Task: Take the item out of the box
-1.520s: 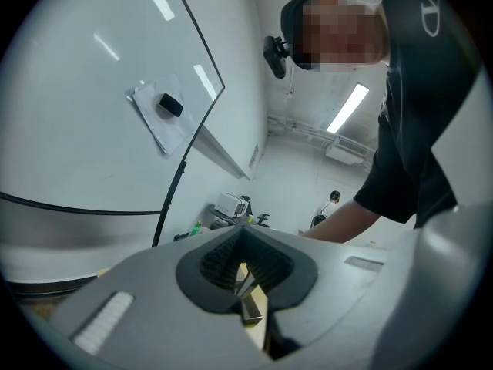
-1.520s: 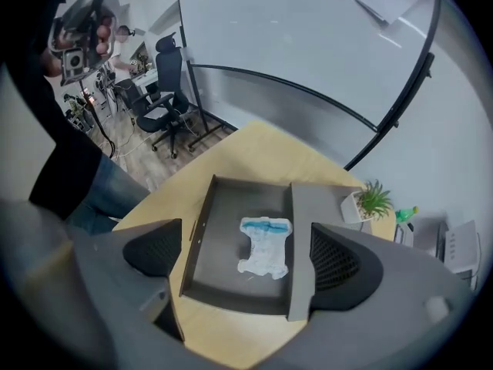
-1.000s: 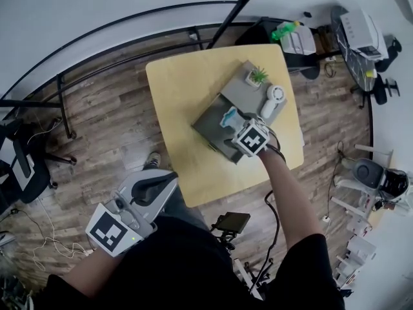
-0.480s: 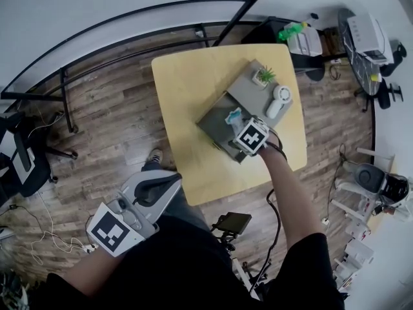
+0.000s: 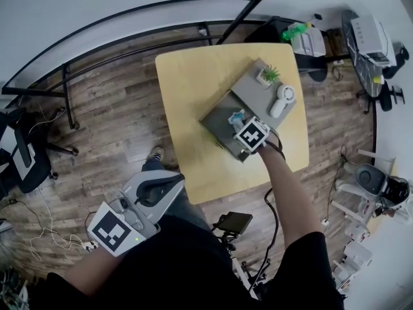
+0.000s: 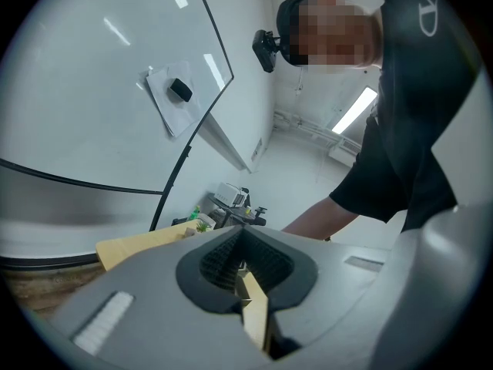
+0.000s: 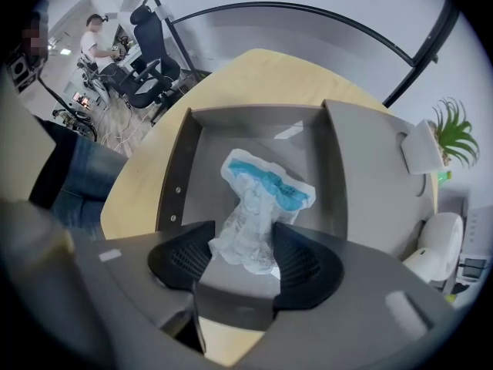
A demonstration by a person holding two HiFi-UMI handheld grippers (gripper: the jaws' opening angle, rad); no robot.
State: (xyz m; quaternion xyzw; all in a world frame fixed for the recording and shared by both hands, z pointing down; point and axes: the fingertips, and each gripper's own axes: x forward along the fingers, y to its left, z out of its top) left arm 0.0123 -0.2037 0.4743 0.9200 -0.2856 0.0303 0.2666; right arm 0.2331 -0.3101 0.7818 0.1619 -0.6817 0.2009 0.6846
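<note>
Two grippers, one task item, one box; entry as follows.

- Step in hand: securing the grip on the item inside the box, lift not yet done, as far as can be judged.
- Right gripper [image 7: 245, 253], count one: points down into the box, and its jaws have just been closing. They now stand pinched on the packet, which bunches between the pads.
- Packet [image 7: 266, 195], count one: crinkled clear-and-white plastic with a blue band. Its near end is caught in the right gripper, and its far end lies on the box floor, inside the walls.
- Box [image 7: 185, 168], count one: grey, open at the top, standing on the table with its lid [image 7: 370, 183] folded out flat beside it.
- Left gripper [image 6: 243, 264], count one: held low and well apart from the table, jaws pressed together with nothing between them.
- Table [image 5: 193, 89], count one: pale wood.
- Potted plant [image 5: 270, 75], count one, and white round-headed device [image 5: 282, 99], count one: both rest on the lid.
- Next move, by judgement: a straight rise until the packet's trailing end clears the box walls. The thin film may slip, so a firm pinch is needed.
</note>
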